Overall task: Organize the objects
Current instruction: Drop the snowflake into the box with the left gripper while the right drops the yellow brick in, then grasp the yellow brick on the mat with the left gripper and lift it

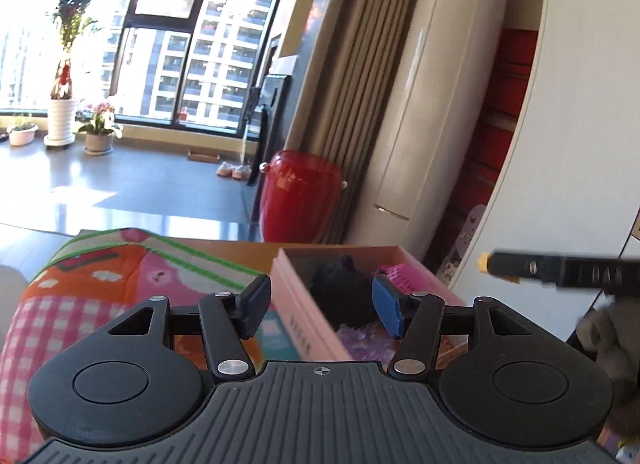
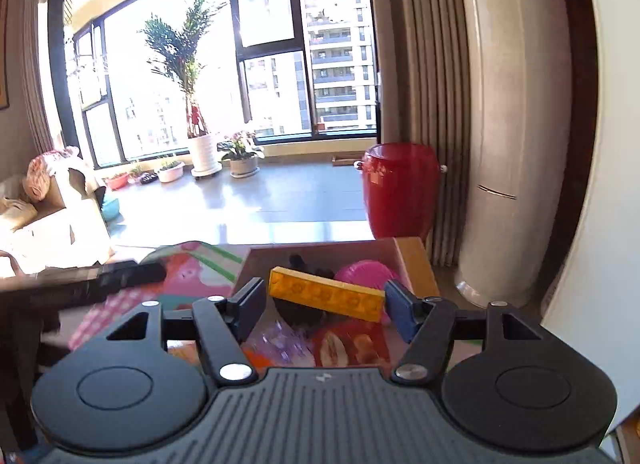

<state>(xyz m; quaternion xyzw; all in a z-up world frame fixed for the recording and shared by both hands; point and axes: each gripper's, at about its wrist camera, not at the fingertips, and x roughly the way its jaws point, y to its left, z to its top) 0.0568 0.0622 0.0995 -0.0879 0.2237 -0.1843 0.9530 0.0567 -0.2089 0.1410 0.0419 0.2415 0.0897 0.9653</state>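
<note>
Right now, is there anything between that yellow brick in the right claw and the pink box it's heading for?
Nothing visible does. The right gripper holds the yellow brick above the open pink box, which has no lid on it. Below lie a black item and a pink ball, with room beside them.

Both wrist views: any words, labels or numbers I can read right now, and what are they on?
Nothing reads clearly in either view.
Pink box: dark print on its side wall, too blurred to read.
Right gripper, seen from the left wrist: pale embossed letters on its black body, smeared by blur.
Red pot: a faint patch, no characters discernible.
Yellow brick held across the right jaws: only studs, no text.
</note>
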